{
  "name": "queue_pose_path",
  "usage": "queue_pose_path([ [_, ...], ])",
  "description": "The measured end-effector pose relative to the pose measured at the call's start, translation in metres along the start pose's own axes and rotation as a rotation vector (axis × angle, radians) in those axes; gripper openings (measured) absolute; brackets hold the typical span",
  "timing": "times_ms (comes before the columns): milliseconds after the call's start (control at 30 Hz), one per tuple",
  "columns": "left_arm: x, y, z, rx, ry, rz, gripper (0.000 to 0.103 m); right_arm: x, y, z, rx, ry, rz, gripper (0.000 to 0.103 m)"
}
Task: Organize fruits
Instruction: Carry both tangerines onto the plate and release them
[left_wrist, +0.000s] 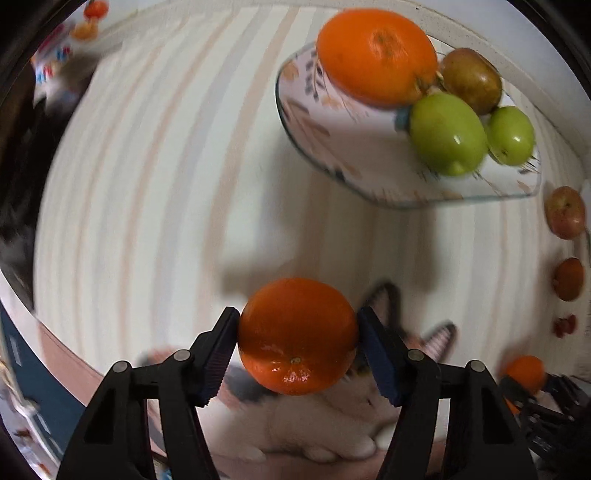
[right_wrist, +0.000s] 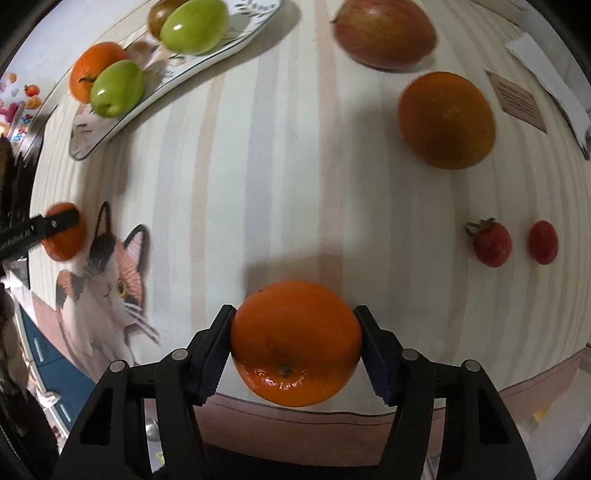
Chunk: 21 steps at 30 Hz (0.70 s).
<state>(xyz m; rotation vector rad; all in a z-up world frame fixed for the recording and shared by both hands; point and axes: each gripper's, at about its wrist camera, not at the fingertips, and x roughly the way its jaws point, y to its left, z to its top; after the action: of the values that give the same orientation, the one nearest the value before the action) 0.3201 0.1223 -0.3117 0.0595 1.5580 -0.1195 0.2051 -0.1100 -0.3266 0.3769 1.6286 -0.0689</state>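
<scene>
My left gripper (left_wrist: 297, 332) is shut on an orange (left_wrist: 297, 336) and holds it above the striped tablecloth, near the cat print. My right gripper (right_wrist: 295, 339) is shut on another orange (right_wrist: 295, 343) near the table's front edge. A patterned plate (left_wrist: 354, 147) holds an orange (left_wrist: 376, 55), two green fruits (left_wrist: 447, 133) and a brownish fruit (left_wrist: 471, 79). The plate (right_wrist: 177, 70) shows at the upper left of the right wrist view. The left gripper with its orange (right_wrist: 64, 232) shows at that view's left edge.
Loose on the cloth in the right wrist view lie a red apple (right_wrist: 384, 33), an orange (right_wrist: 447, 120) and two small red fruits (right_wrist: 493, 243). A brown card (right_wrist: 517, 99) and white paper (right_wrist: 546, 81) lie at the far right. The table's front edge runs below both grippers.
</scene>
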Motion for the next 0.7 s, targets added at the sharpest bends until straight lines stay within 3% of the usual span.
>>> queue_pose_path([
  [133, 0.001, 0.002, -0.031, -0.054, 0.048, -0.079, 0.063, 0.001, 0.016, 0.003, -0.054, 0.009, 0.023, 0.067],
  [233, -0.002, 0.001, -0.043, -0.066, 0.035, -0.085, 0.063, 0.002, 0.028, 0.005, -0.098, 0.017, 0.02, 0.067],
  [400, 0.0, -0.003, -0.043, -0.06, 0.034, -0.085, 0.064, 0.001, 0.039, 0.011, -0.143, 0.025, 0.001, 0.067],
  [533, 0.015, -0.004, -0.029, -0.069, 0.09, -0.119, 0.066, 0.0, 0.049, 0.019, -0.146, 0.044, 0.003, 0.068],
  [700, 0.017, -0.014, -0.028, -0.035, 0.086, -0.069, 0.064, -0.005, 0.047, 0.021, -0.151, 0.055, 0.013, 0.068],
])
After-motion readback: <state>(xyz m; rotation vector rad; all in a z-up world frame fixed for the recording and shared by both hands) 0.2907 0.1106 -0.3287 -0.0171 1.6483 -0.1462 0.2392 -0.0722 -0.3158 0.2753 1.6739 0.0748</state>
